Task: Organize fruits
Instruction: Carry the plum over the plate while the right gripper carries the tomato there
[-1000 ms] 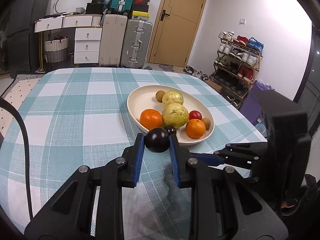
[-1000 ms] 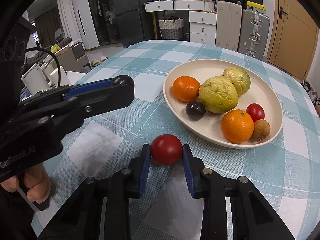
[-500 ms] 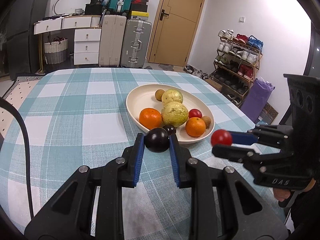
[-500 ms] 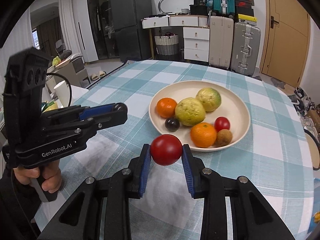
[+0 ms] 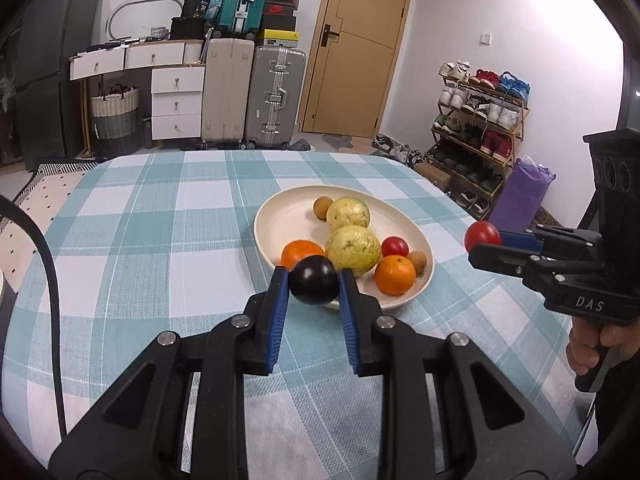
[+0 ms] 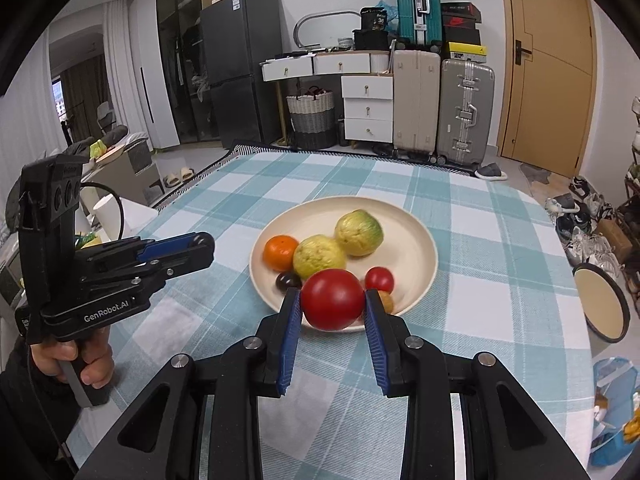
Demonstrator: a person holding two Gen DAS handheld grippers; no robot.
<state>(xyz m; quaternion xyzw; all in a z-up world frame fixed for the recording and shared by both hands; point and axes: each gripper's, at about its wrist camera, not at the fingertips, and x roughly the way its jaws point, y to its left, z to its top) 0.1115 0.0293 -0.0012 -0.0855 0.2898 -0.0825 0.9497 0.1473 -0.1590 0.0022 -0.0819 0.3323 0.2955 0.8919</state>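
Note:
A cream plate (image 5: 280, 216) (image 6: 416, 240) on the checked tablecloth holds two yellow-green guavas (image 5: 354, 248), two oranges (image 5: 395, 275), a small red tomato (image 5: 394, 246), brown longans (image 5: 322, 207) and a dark plum (image 6: 288, 280). My left gripper (image 5: 313, 285) is shut on a dark plum (image 5: 313, 285), held above the table at the plate's near rim. My right gripper (image 6: 333, 300) is shut on a red tomato (image 6: 333, 299), held in the air on the near side of the plate. The right gripper also shows in the left wrist view (image 5: 486, 240) with the tomato (image 5: 482, 234).
The checked table (image 5: 160, 240) drops off at its edges. Suitcases (image 5: 274, 96), a drawer unit (image 5: 176, 100) and a shoe rack (image 5: 476, 128) stand beyond. A round tray (image 6: 604, 304) lies off the table's right side. A black cable (image 5: 44, 264) runs at left.
My right gripper has lifted the red tomato off the table and pulled back higher. My left gripper still holds the dark plum, nearly unmoved.

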